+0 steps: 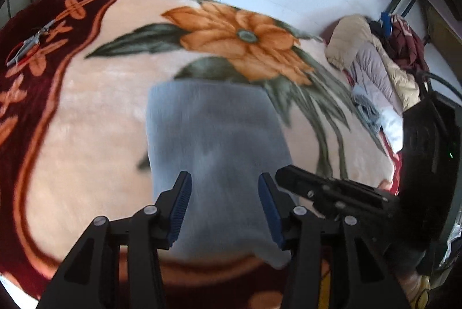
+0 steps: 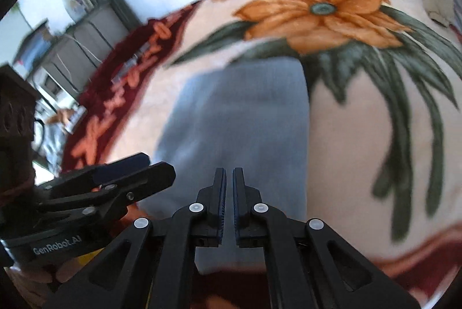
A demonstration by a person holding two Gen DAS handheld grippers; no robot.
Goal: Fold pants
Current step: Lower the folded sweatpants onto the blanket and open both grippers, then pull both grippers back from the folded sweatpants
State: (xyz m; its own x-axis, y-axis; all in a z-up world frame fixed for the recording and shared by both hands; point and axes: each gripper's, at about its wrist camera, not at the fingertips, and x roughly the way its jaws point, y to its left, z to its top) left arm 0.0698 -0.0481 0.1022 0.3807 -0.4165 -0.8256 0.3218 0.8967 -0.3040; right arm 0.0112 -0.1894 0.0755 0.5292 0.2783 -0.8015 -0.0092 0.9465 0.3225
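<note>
Centre frame: I see the pants (image 1: 213, 153) lying on the blanket (image 1: 95, 135).
Upper left: scissors (image 1: 27, 44) on the blanket's border.
Right edge: clothes pile (image 1: 381, 69) behind the right gripper (image 1: 291, 179).

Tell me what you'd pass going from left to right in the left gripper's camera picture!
scissors → folded gray pants → orange flower → pile of clothes

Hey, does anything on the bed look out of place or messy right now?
A pair of scissors lies on the blanket's dark red border, odd for a folding surface. Clothes are heaped at its far right. The gray pants look neatly folded.
</note>
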